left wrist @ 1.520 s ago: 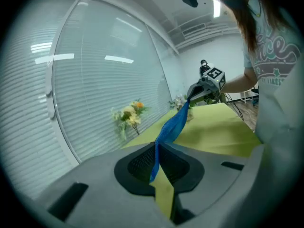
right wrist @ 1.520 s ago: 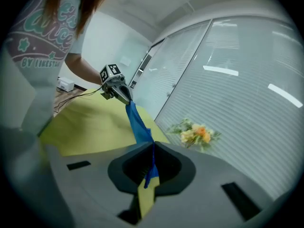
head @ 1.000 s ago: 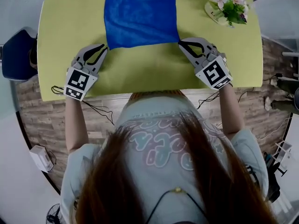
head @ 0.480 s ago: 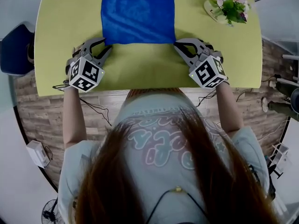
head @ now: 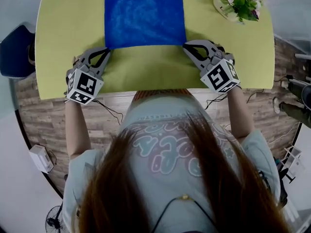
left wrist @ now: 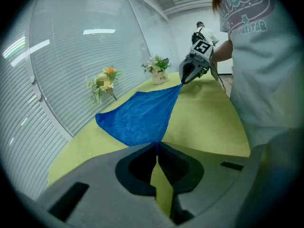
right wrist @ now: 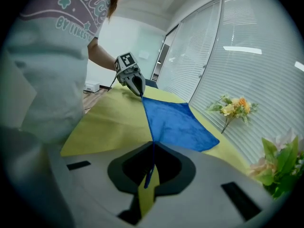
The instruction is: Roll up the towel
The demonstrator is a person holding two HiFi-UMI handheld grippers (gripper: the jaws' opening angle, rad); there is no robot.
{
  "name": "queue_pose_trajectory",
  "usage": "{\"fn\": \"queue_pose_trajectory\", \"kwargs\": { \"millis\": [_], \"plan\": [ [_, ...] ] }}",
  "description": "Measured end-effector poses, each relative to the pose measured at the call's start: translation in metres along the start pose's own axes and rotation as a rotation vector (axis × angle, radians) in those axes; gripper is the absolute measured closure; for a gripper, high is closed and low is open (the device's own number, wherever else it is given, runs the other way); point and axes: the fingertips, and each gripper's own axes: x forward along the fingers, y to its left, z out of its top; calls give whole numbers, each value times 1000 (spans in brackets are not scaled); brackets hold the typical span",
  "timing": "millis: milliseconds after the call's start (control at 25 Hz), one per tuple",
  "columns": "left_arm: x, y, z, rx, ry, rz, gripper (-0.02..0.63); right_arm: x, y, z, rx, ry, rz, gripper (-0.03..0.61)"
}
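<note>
Towel: the blue soft cloth towel [head: 145, 16] lies flat and spread out on the yellow-green worktop [head: 146, 72]. It is in the middle of the far half. No part of it is rolled yet.
Near edge of the towel: it runs straight from one gripper to the other, on the side closest to the person.
Left gripper: the grey left gripper [head: 108, 50] with the black-and-white marker cube is at the towel's near left corner. It points down at the worktop.
Left jaws: in the left gripper view the jaws of the left gripper [left wrist: 156, 144] have just been closing. Now they are together, and they pinch the corner of the towel [left wrist: 140, 115] at their tips.
Right gripper: the grey right gripper [head: 185, 45] is at the towel's near right corner. It points down too.
Right jaws: in the right gripper view the jaws of the right gripper [right wrist: 153, 144] are closed on the towel [right wrist: 175, 120]. A thin strip of blue cloth shows between them.
Flowers: a small pot of pink and white flowers [head: 238, 1] stands at the far right corner of the worktop, apart from the towel. A bunch of yellow flowers [right wrist: 232, 108] stands by the window blinds.
Person: long brown hair and a light T-shirt [head: 165, 149] fill the lower part of the head view. Both arms reach forward over the worktop's near edge.
Around: a dark blue chair [head: 14, 52] stands left of the worktop on the wooden floor [head: 39, 115].
</note>
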Motion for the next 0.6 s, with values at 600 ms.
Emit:
{"fn": "queue_pose_trajectory", "kwargs": {
  "millis": [600],
  "plan": [
    [-18,-35,-14,-173,17,6,501,-16,44,-20,67,54,242,412]
  ]
}}
